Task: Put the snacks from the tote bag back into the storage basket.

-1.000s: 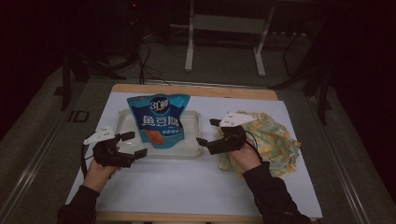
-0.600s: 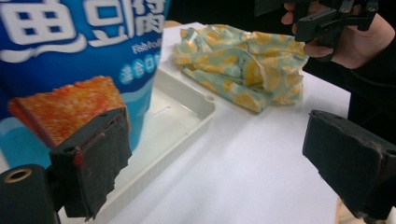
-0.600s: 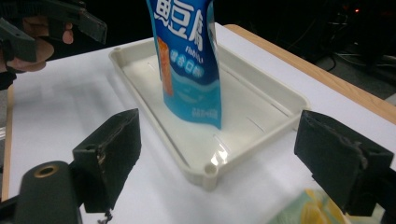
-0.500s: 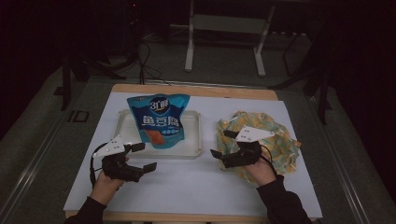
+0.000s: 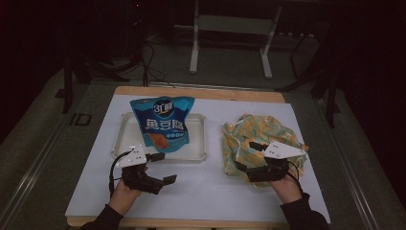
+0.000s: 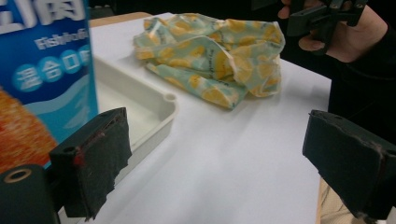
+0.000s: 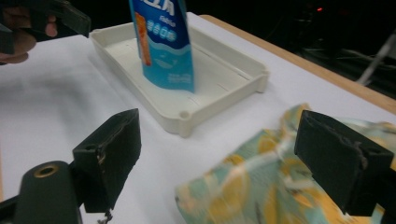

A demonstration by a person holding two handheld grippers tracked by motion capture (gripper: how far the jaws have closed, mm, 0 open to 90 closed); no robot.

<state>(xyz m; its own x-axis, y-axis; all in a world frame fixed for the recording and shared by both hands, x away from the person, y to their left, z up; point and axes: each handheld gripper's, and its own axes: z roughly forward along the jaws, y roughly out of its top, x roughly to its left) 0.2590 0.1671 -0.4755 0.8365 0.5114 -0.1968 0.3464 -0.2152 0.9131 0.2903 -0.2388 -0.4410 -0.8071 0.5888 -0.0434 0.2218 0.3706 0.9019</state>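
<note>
Both grippers sit low on the near half of the white-covered table (image 5: 201, 191), each held in a hand, each empty.

Left gripper (image 5: 163, 167): jaws spread wide, nothing between them. It lies at about 7 o'clock from the shallow white plastic tray (image 5: 198, 154), just off the tray's near left corner. In the left gripper view its pads (image 6: 100, 154) frame bare table, with the tray wall close at the left.

Right gripper (image 5: 246, 155): jaws also wide apart, hovering over the near left edge of the crumpled yellow-and-green patterned cloth bag (image 5: 261, 132). In the right gripper view the fabric (image 7: 261, 186) lies directly below and between the pads; I cannot tell whether either touches it.

Blue glossy snack pouch with white lettering (image 5: 163, 122): rests in the tray, top leaning toward 12 o'clock, base near the tray's middle. The cloth bag lies at 3 o'clock from the tray, apart from it, on bare table.

Handling, as judged:
- Cloth bag: soft, light, limp. It will sag and fold rather than hold shape. Best grip is a bunched fold or the rim of its opening, pinched deep so the fabric does not slide out.
- Pouch: light, air-filled, slick film. It crushes easily, and the contents are likely brittle. Take it by the flat sealed top edge or a side seam, not the belly.
</note>
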